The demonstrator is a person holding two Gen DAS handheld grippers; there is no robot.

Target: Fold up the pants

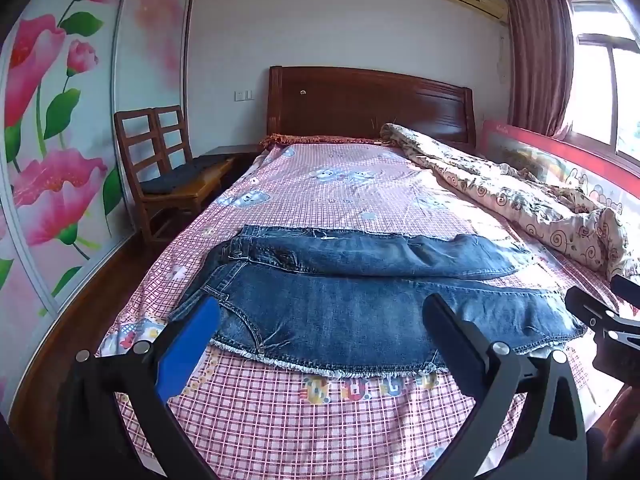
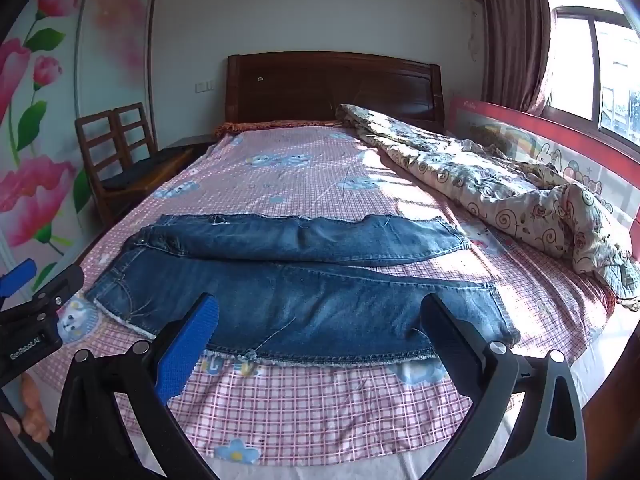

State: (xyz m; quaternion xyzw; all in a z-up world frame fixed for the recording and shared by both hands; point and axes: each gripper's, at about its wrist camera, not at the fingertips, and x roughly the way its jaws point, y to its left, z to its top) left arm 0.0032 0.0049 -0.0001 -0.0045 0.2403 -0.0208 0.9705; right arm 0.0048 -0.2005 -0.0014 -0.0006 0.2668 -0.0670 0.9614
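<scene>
A pair of dark blue jeans lies flat across the bed, waist at the left, the two legs spread apart toward the right. It also shows in the right wrist view. My left gripper is open and empty, hovering over the near leg close to the waist end. My right gripper is open and empty, over the near leg toward its hem. Each gripper shows at the edge of the other's view: the right one, the left one.
The bed has a pink checked sheet. A crumpled floral quilt lies along the right side by a red bed rail. Wooden chairs and a flowered wardrobe stand at the left. The headboard is at the far end.
</scene>
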